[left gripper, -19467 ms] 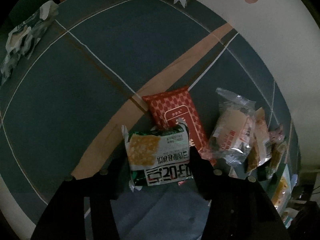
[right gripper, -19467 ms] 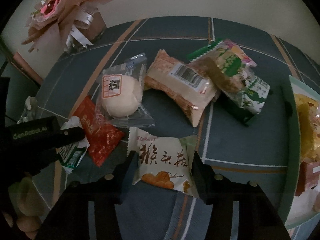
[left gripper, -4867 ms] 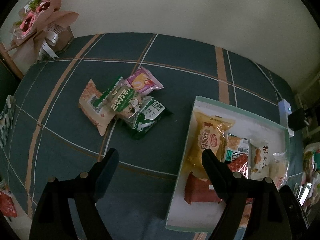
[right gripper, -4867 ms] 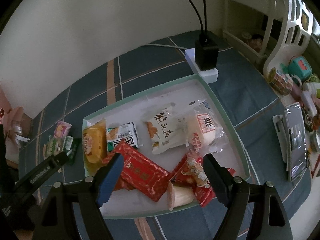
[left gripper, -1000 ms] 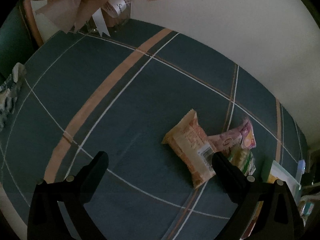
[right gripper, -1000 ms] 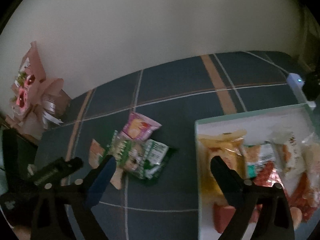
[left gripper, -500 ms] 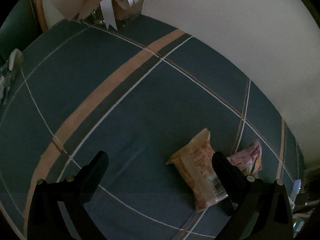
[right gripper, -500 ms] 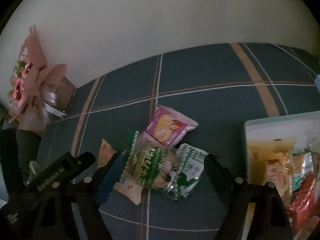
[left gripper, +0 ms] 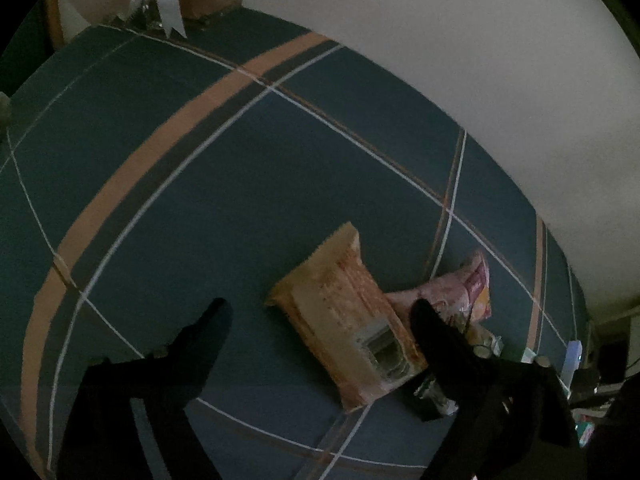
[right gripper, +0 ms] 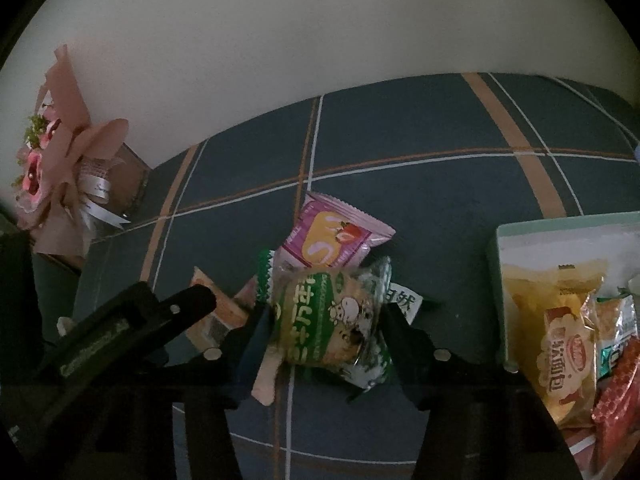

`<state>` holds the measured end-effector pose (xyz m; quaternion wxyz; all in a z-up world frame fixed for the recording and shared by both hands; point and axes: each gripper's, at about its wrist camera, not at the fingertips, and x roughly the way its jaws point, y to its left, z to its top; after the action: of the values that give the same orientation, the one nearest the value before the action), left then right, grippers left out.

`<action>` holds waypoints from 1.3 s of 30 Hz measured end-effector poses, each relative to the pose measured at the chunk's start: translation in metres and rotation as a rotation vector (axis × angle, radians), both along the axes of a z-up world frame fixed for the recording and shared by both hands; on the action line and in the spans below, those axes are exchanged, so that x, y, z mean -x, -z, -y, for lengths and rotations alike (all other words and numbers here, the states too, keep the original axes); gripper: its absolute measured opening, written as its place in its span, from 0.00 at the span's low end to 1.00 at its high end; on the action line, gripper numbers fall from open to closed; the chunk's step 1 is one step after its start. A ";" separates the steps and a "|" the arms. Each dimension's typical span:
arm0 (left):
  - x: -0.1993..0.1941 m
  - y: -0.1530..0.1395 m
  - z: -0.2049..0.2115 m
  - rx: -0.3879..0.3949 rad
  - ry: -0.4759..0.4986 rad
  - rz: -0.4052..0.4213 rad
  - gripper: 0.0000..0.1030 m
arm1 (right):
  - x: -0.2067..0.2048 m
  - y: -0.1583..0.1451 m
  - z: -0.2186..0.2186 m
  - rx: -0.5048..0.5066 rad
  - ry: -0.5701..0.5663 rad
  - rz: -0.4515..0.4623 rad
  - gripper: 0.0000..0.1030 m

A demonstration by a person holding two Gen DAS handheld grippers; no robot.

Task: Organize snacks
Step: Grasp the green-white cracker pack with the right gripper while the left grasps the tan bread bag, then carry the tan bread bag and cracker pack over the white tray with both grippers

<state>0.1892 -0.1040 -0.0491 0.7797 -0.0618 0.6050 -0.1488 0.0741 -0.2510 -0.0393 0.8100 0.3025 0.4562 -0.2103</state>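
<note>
Black fingers of the right hand-held gripper [right gripper: 326,320] are closing on the green-and-white snack packet [right gripper: 328,322]; both pads look to be at its crinkled sides, though whether they press firmly yet I cannot tell. That packet lies on top of a small heap: the pink strawberry packet [right gripper: 334,236] just behind it, a dark green packet [right gripper: 404,300] peeking out at its right, and the orange bread packet [right gripper: 218,308] to its left.

Over that orange bread packet [left gripper: 352,316] hangs the left hand-held gripper [left gripper: 320,320], its jaws still wide but closing, the packet between them and, as far as the dim view shows, not yet pinched. One finger sits close to the pink packet's [left gripper: 452,296] edge.

Beyond the heap, the blue plaid cloth on the counter [right gripper: 420,184] runs to the pale green tray [right gripper: 500,248] at the right, already holding a yellow bread packet [right gripper: 560,332] and others. A wrapped bouquet [right gripper: 60,160] stands at the far left.

Risks as I judge them: the overlapping wrappers may come up together, the slippery film may slide out of a shallow pinch, and the two grippers, working side by side, could knock each other.
</note>
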 end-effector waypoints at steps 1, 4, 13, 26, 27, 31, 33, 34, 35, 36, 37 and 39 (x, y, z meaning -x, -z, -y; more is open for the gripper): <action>0.001 0.003 0.002 0.002 0.003 -0.011 0.78 | 0.002 0.001 0.000 0.001 0.001 0.001 0.56; 0.001 0.007 0.004 0.031 0.005 -0.031 0.59 | 0.004 0.000 0.001 0.001 0.003 0.002 0.56; 0.010 -0.003 0.012 0.010 0.024 0.015 0.39 | 0.011 -0.003 0.001 -0.022 0.002 0.014 0.54; 0.039 -0.057 0.000 0.042 0.012 0.088 0.39 | 0.043 -0.046 0.003 -0.028 0.025 0.036 0.54; 0.045 -0.063 -0.001 0.035 0.015 0.101 0.39 | 0.047 -0.050 0.002 -0.022 0.027 0.030 0.54; 0.056 -0.078 0.001 0.017 0.025 0.135 0.39 | 0.061 -0.064 0.001 -0.014 0.035 0.022 0.54; 0.060 -0.086 0.001 0.026 0.028 0.141 0.39 | 0.067 -0.070 0.003 -0.009 0.042 0.022 0.54; 0.061 -0.088 0.003 0.030 0.029 0.144 0.39 | 0.070 -0.073 0.004 -0.004 0.048 0.020 0.54; 0.064 -0.092 0.003 0.032 0.030 0.150 0.39 | 0.074 -0.075 0.004 0.001 0.053 0.017 0.54; 0.067 -0.094 0.003 0.032 0.031 0.155 0.39 | 0.078 -0.079 0.006 0.009 0.062 0.015 0.54; 0.069 -0.096 0.004 0.031 0.031 0.159 0.39 | 0.082 -0.081 0.007 0.016 0.068 0.013 0.54; 0.073 -0.101 0.006 0.027 0.031 0.169 0.39 | 0.090 -0.085 0.010 0.020 0.082 0.013 0.54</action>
<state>0.1158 -0.1104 0.0514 0.8246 -0.0501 0.5360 -0.1736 -0.0161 -0.2613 0.0458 0.8067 0.3141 0.4358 -0.2460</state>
